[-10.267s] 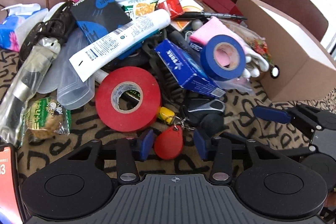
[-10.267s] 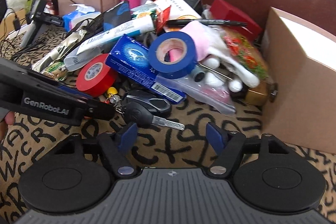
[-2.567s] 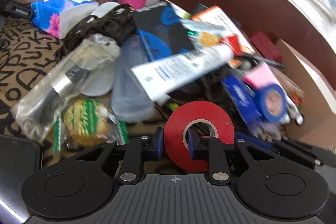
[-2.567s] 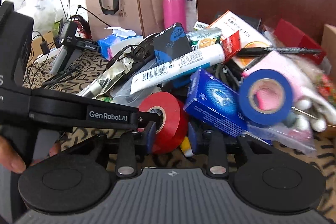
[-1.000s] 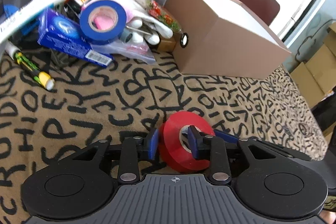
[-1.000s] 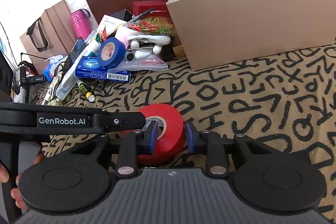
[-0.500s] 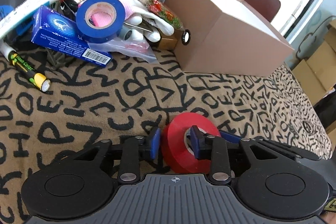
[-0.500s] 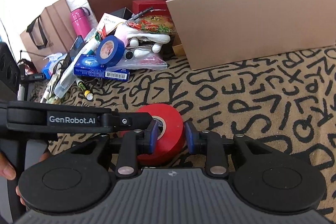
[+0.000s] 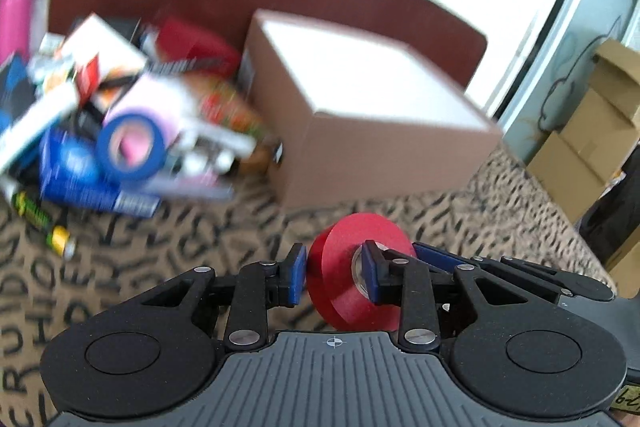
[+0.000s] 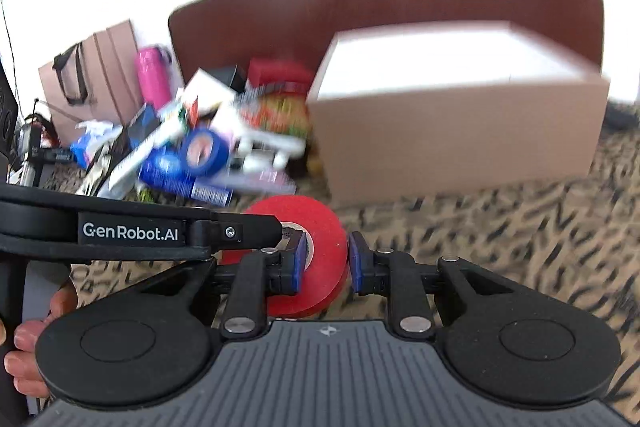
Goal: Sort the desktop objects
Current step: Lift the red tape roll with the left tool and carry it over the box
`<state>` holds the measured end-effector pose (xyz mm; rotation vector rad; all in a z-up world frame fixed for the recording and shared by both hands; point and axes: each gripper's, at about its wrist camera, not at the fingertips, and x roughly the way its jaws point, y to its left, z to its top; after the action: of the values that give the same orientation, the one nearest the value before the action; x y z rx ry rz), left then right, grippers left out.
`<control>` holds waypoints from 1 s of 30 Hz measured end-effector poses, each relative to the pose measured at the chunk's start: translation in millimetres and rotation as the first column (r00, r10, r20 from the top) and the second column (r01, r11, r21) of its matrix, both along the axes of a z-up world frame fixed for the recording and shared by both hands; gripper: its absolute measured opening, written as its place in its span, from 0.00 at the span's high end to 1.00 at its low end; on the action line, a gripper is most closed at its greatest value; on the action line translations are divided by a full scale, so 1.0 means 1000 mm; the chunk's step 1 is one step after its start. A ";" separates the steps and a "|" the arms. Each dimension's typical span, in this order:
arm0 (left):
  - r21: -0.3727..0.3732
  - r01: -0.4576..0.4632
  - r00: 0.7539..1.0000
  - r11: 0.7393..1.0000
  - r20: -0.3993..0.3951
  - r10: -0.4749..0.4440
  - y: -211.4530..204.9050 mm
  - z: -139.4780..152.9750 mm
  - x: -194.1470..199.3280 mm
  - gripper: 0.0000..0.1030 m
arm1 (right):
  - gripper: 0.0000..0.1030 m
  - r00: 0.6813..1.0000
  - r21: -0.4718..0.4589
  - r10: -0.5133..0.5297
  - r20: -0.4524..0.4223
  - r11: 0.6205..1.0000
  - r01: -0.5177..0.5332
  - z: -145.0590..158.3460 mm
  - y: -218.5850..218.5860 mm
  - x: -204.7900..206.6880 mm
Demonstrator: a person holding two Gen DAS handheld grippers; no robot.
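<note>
Right now I judge the step in hand to be carrying the red tape roll (image 9: 356, 271) toward the big tan box (image 9: 360, 107), which fills the centre and right of both views. Its top looks pale and flat; through the blur I cannot tell whether it is open or lidded, nor see anything inside.

Next largest, the clutter pile (image 10: 208, 143) sits at the left of both frames, touching the box's left wall: a blue tape roll (image 9: 132, 147), a blue carton (image 9: 80, 183) and a pink bottle (image 10: 152, 79) behind, beside a paper bag (image 10: 92, 75) whose contents are hidden.

Low at centre, the roll stands on edge. My left gripper (image 9: 334, 273) has one finger through the core and one at the outer face, with a sliver of gap there, so I cannot tell if it grips. My right gripper (image 10: 324, 261) straddles the same band, outer finger just clear; likewise unsure.

My next move calls for one claw to own the roll firmly before lifting over the box's rim.
</note>
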<state>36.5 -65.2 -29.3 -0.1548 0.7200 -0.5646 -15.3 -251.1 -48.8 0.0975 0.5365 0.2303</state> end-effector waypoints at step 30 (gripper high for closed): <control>0.085 0.076 0.997 0.993 -0.002 -0.077 -0.107 0.025 0.172 0.73 | 0.75 0.993 -0.051 -0.113 -0.039 0.993 0.111 0.030 -0.062 0.169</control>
<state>208.8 -172.2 -4.6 -0.0477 0.7502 -0.6059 153.4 -312.8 -19.0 0.0850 0.5763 0.1056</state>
